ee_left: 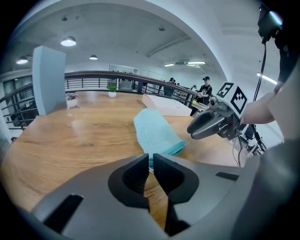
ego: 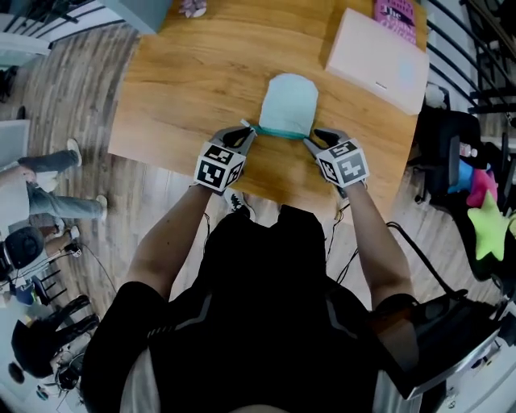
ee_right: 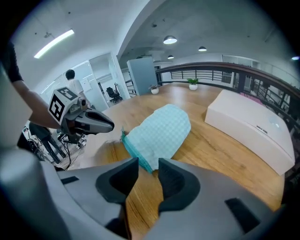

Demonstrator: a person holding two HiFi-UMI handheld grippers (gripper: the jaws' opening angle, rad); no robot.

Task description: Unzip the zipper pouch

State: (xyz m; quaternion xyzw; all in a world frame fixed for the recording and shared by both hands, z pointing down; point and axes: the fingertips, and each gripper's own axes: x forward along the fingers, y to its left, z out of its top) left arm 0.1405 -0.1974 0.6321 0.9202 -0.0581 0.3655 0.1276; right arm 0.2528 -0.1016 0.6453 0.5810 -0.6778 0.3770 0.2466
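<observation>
A light teal zipper pouch (ego: 289,105) (ee_left: 154,131) (ee_right: 161,131) lies flat on the wooden table (ego: 177,89), its darker zipper edge toward me. My left gripper (ego: 248,131) (ee_left: 150,161) (ee_right: 111,125) is at the left end of that edge, its jaws closed on a bit of teal; I cannot tell whether that bit is the zipper pull. My right gripper (ego: 310,139) (ee_right: 147,164) (ee_left: 191,131) sits at the right end, jaws apart. The pouch's corner reaches into the gap, and the pads do not press on it.
A white box (ego: 377,60) (ee_right: 253,124) lies behind and right of the pouch, with a pink book (ego: 395,16) beyond it. A blue-grey panel (ee_left: 49,79) stands at the table's far left corner. The table's near edge (ego: 161,160) runs just under my grippers. People stand beyond the table.
</observation>
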